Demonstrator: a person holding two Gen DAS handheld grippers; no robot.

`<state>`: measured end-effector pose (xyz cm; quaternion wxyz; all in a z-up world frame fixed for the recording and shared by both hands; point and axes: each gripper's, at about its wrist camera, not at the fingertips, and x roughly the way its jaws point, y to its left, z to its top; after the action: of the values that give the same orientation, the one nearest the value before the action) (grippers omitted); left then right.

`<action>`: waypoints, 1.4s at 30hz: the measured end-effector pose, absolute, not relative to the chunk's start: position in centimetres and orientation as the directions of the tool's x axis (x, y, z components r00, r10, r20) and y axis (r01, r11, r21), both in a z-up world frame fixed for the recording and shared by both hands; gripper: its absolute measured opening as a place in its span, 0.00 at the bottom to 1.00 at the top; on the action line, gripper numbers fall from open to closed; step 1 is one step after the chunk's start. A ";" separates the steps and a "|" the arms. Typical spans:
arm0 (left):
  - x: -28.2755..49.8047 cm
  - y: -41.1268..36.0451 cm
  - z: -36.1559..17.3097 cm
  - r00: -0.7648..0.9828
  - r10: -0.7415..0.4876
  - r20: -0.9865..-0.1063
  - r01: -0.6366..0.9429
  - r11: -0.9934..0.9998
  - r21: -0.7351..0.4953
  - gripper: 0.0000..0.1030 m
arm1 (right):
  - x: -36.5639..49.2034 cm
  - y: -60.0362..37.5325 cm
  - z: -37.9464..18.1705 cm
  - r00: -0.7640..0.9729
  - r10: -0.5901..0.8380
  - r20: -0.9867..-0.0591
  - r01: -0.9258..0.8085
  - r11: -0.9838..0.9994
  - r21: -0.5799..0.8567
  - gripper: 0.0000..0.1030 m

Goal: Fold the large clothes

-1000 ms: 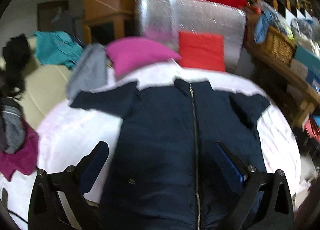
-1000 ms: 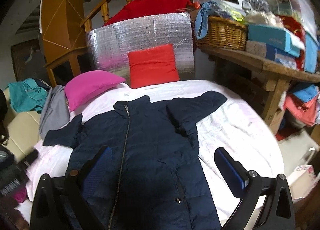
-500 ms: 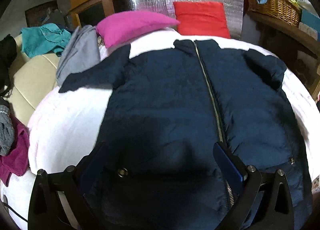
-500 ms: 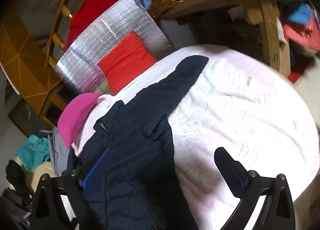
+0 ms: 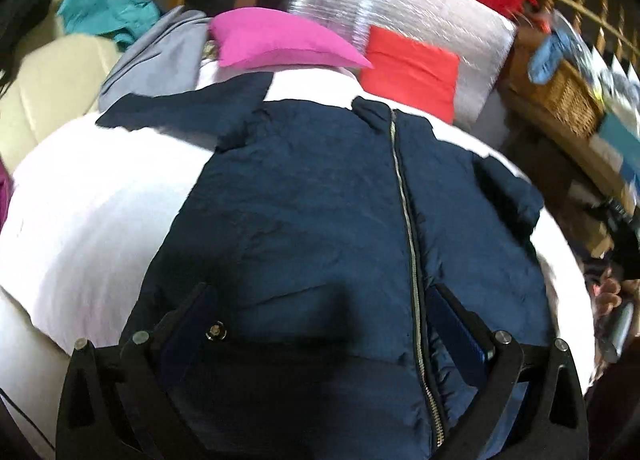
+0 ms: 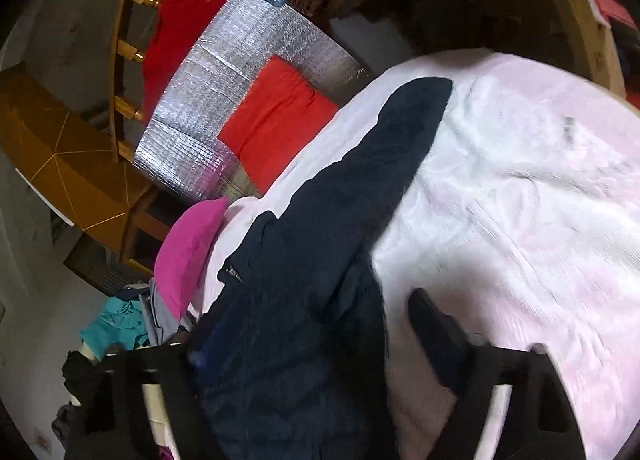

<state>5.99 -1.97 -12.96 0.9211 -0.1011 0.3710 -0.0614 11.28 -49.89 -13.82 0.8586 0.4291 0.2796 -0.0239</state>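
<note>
**Both tools low at the jacket hem, fold not yet started**

Left wrist view. The dark navy quilted zip-front jacket lies front-up and spread flat on the white-covered bed, collar away from me, hem nearest. Spread like this, both sides are within reach for folding. My left tool hangs low over the hem with jaws wide, one finger near the metal snap button, the other just right of the silver zipper. Nothing is gripped; I cannot tell whether the tips touch the cloth. One sleeve lies out to the left across the sheet, toward the magenta pillow. The red cushion leans against a silver foil panel behind the collar, clear of the work. At the right edge, a person's hand is just visible.

Right wrist view. The picture is rolled and blurred. My right tool sits at the jacket's right side edge, jaws having just narrowed from full width, yet a clear gap remains. The side panel runs between the fingers; I judge it not yet pinched, since the right finger stands over bare sheet. The right sleeve runs straight toward the cushion. This looks like taking hold of an edge for the first fold inward.
</note>
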 end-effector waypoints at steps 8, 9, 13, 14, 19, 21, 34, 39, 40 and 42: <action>6.7 -4.4 -13.0 0.679 -0.043 -0.733 0.003 0.998 -0.056 1.00 | 17.8 -56.2 -16.5 0.865 0.182 -0.468 0.343 0.466 0.815 0.63; 7.7 -4.9 -13.1 0.640 -0.019 -0.768 0.000 1.000 -0.025 1.00 | 18.8 -57.3 -17.1 0.863 0.187 -0.470 0.355 0.438 0.826 0.63; 13.3 -6.9 -12.2 0.521 -0.057 -0.851 -0.011 0.997 -0.074 1.00 | 22.4 -60.2 -18.6 0.865 0.173 -0.471 0.385 0.373 0.844 0.63; 14.7 -7.5 -11.7 0.522 -0.063 -0.850 -0.020 0.996 -0.086 1.00 | 23.7 -60.9 -18.6 0.856 0.164 -0.490 0.403 0.381 0.832 0.63; 22.1 -11.6 -11.2 0.531 0.024 -0.847 -0.016 1.000 0.018 1.00 | 28.0 -62.9 -19.1 0.821 0.124 -0.558 0.478 0.385 0.790 0.63; 25.1 -12.7 -12.4 0.526 0.094 -0.845 -0.016 0.995 0.100 1.00 | 28.8 -63.5 -19.4 0.810 0.110 -0.577 0.501 0.382 0.776 0.56; 30.6 -11.1 -18.8 0.478 0.030 -0.878 -0.080 0.997 -0.010 1.00 | 29.4 -62.2 -17.7 0.883 0.126 -0.452 0.352 0.461 0.815 0.28; 29.9 -10.6 -19.6 0.510 0.013 -0.860 -0.056 0.998 -0.018 1.00 | 29.0 -56.9 -12.7 0.907 0.207 -0.366 0.197 0.560 0.805 0.28; 30.1 -10.5 -19.6 0.486 0.006 -0.874 -0.050 0.999 -0.021 1.00 | 28.8 -55.2 -11.6 0.906 0.231 -0.354 0.163 0.581 0.797 0.28; 30.6 -10.2 -19.3 0.428 -0.005 -0.904 -0.057 0.998 -0.033 1.00 | 28.5 -52.0 -10.7 0.899 0.276 -0.340 0.113 0.604 0.789 0.28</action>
<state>30.63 -10.16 -19.32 0.8444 -0.0291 0.5347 0.0155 28.53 -51.99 -10.66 0.8681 0.4426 0.2196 0.0469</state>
